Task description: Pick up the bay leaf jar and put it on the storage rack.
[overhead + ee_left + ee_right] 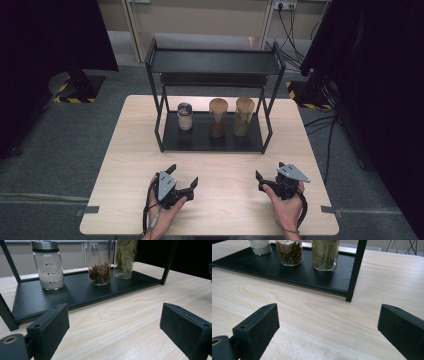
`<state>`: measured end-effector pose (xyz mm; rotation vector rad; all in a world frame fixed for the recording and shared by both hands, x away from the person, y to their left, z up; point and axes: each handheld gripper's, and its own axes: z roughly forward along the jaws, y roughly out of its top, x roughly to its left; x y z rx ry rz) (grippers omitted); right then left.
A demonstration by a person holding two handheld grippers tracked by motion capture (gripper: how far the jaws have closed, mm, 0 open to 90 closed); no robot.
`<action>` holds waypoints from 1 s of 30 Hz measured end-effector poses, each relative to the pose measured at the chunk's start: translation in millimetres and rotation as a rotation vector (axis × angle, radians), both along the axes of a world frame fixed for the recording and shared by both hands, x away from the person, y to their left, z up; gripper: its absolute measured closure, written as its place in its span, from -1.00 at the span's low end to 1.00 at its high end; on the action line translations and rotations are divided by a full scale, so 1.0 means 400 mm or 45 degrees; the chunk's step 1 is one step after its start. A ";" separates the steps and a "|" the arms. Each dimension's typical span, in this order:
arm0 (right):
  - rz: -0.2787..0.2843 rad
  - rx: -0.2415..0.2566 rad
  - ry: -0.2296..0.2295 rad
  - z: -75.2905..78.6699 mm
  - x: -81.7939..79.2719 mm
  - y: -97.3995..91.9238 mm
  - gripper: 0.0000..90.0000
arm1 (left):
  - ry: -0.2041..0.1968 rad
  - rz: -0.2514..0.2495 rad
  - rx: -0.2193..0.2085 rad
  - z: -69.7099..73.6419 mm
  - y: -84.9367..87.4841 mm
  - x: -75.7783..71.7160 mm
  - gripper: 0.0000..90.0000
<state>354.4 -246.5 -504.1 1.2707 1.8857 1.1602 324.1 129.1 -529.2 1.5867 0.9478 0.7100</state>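
Your left gripper (185, 177) is low over the near left part of the light wooden table (225, 165), jaws spread wide with bare wood between them. Your right gripper (268, 171) mirrors it on the near right, jaws just as wide apart and holding nothing. Both sit well short of the black metal two-tier rack (212, 62) at the far middle of the table.

Three jars stand in a row on the rack's black lower shelf (200, 140):
- left: short clear glass jar with a silver metal lid and white powder (184, 117)
- middle: tall clear glass jar with a wooden lid and brown star-shaped spice (218, 118)
- right: tall clear glass jar with a wooden lid and pale green dried leaves (243, 117)

All three are upright and close together, none touching as far as the pictures show. In the left gripper view the powder jar (48, 265) is nearest your left gripper; in the right gripper view the leaf jar (325, 254) is nearest your right, just beside the rack's front right post (355, 270)
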 end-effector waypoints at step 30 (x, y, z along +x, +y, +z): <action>-0.025 0.006 0.051 -0.044 -0.030 -0.045 -0.91 | -0.003 0.003 0.002 0.000 0.000 -0.001 -0.82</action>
